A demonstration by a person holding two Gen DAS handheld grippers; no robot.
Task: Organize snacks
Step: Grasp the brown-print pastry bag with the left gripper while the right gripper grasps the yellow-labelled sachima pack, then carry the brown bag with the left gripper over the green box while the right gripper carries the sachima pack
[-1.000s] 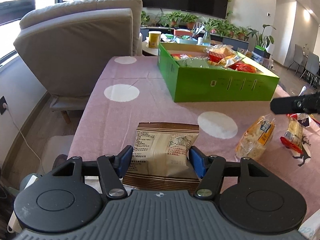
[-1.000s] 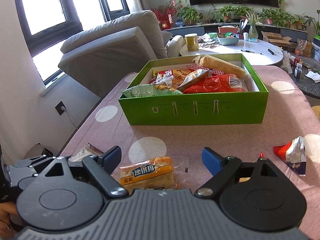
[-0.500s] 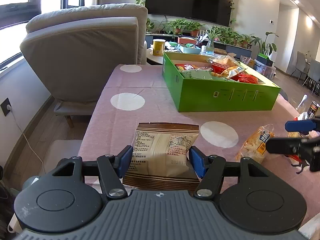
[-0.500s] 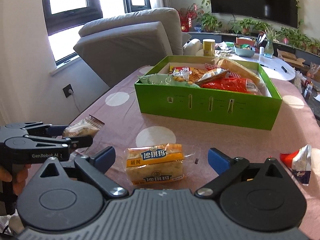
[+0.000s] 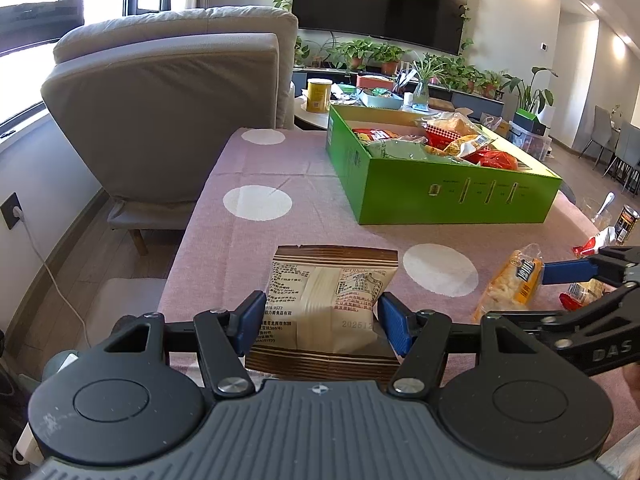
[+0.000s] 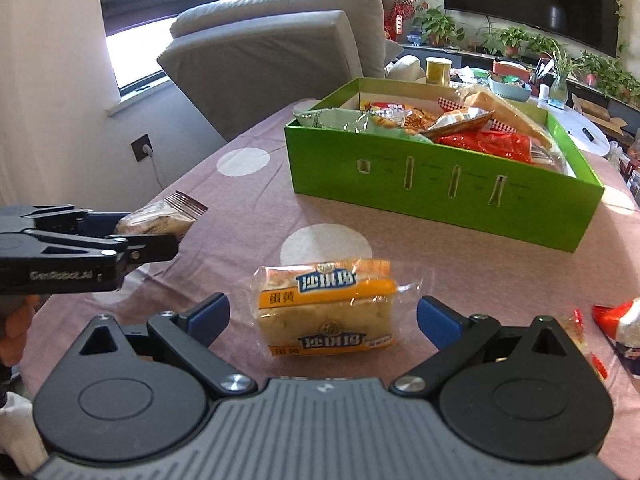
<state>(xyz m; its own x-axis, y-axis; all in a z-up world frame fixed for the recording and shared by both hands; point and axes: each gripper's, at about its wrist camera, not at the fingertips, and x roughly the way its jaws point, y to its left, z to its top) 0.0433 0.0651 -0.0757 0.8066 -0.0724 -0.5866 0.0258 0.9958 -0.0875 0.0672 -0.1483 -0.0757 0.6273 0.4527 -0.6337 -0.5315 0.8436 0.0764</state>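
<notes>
Right wrist view: my right gripper [image 6: 322, 314] has dropped closer and its jaws, wider than a second ago, now straddle the yellow cake pack [image 6: 326, 306] on the table [image 6: 248, 208] without touching it. My left gripper [image 5: 320, 318] stays clamped on the brown packet [image 5: 326, 300]. Next I'd close right, then carry both to the green box [image 6: 440, 184].
</notes>
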